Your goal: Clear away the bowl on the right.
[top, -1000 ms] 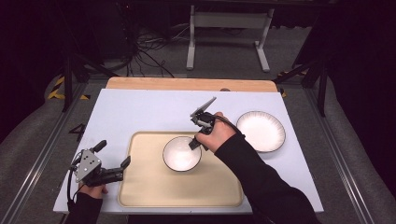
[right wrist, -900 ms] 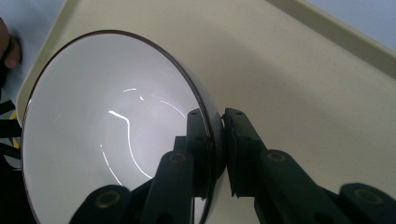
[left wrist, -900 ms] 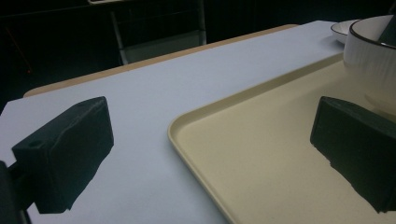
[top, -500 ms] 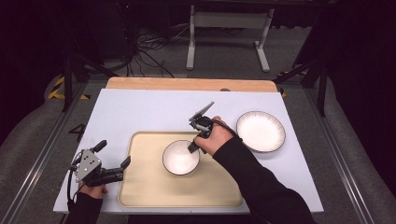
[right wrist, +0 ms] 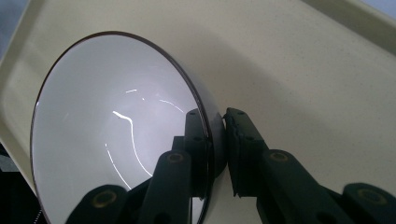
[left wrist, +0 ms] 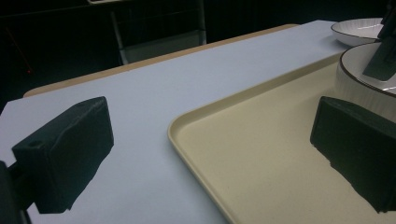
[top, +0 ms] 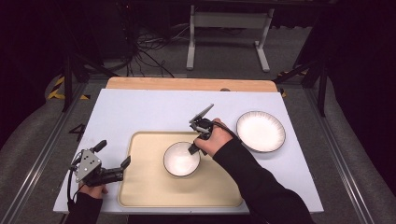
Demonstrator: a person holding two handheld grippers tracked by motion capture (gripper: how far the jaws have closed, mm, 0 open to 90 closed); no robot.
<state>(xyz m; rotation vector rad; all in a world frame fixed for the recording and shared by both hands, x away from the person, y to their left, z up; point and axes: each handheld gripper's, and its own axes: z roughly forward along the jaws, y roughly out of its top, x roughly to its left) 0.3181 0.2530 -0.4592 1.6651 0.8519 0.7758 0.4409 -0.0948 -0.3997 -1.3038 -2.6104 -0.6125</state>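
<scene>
The white bowl (right wrist: 116, 126), glossy with a thin dark rim, sits over the tray (top: 154, 196); the right gripper (right wrist: 217, 140) clamps its wall. The left gripper (left wrist: 210, 154) gapes wide, holding nothing.

White table (top: 140, 112): beige tray (top: 144, 186) front-ctr, plate (top: 260, 130) right; wood strip (top: 187, 84) prob. underneath.

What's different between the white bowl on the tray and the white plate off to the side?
The deep white bowl sits on the beige tray; the shallow white plate lies on the bare white table. The right tool pinches the bowl's rim; the wider plate lies untouched. Both have dark rims.
</scene>
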